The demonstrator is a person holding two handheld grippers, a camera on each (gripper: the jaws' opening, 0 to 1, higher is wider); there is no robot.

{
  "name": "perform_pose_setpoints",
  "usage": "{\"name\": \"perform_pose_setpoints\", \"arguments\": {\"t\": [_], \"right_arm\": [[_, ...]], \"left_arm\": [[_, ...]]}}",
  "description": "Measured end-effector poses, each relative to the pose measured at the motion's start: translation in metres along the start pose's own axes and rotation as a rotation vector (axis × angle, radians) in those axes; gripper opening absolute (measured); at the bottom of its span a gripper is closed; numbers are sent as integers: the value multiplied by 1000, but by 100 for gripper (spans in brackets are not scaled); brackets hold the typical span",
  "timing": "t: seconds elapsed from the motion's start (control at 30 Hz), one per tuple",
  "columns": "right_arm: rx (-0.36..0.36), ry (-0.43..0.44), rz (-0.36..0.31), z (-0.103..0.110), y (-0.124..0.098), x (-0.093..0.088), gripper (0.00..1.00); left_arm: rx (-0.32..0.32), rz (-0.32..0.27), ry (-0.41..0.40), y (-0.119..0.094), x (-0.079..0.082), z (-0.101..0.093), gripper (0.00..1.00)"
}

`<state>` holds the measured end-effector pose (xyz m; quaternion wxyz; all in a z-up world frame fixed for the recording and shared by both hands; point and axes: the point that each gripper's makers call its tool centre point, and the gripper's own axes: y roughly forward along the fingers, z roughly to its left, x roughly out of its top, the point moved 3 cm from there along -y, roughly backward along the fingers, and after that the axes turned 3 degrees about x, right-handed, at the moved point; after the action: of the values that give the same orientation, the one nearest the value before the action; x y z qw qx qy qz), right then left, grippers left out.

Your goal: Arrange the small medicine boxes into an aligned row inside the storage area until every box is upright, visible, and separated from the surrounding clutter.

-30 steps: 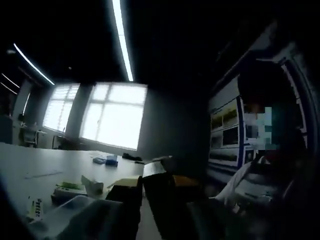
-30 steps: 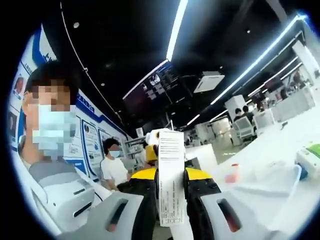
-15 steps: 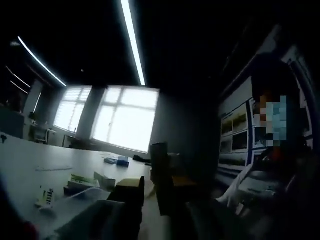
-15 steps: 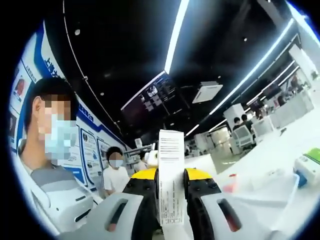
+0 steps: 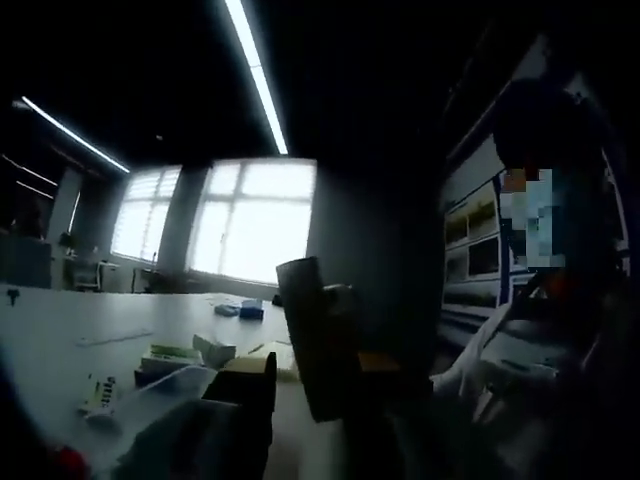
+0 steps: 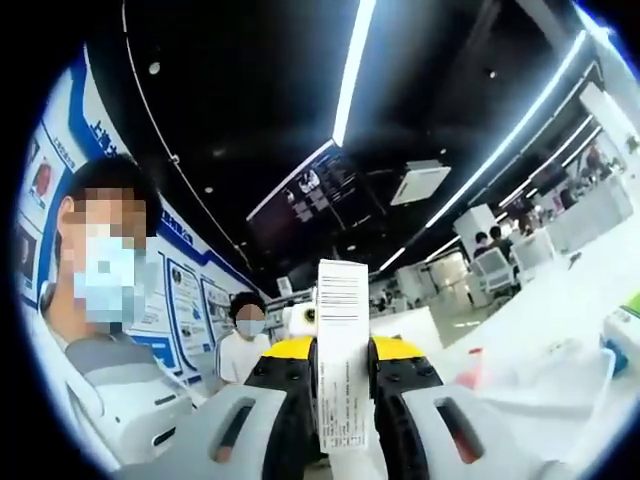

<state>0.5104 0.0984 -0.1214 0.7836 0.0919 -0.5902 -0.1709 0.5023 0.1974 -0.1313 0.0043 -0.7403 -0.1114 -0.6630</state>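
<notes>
Looking along the left gripper, its jaws clench a dark upright medicine box raised above the white tabletop, where several small boxes lie scattered toward its far edge, unaligned. From the right gripper view, the right gripper pinches a white printed box upright, aloft. Judging from this, no row exists yet; placing remains.
</notes>
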Motion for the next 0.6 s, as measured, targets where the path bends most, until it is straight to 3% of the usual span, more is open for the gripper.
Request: {"name": "perform_pose_setpoints", "arguments": {"t": [0.07,0.2,0.27,0.43,0.57,0.6], "right_arm": [[9,-13,3,2,2,-1,18],[37,-28,-13,5,3,2,18],[51,-19,-19,6,5,2,18],[62,-46,-19,8,8,-4,19],[78,-68,-19,10,8,-6,19],[89,-78,-18,11,8,-7,19]], "left_arm": [[-44,-12,16,2,0,-5,28],[-36,46,9,5,-11,-4,28],[-39,47,6,7,-14,-5,28],[-71,29,-32,13,-18,-11,23],[-49,33,-60,12,-20,-12,19],[-41,51,-108,11,-23,-14,19]]}}
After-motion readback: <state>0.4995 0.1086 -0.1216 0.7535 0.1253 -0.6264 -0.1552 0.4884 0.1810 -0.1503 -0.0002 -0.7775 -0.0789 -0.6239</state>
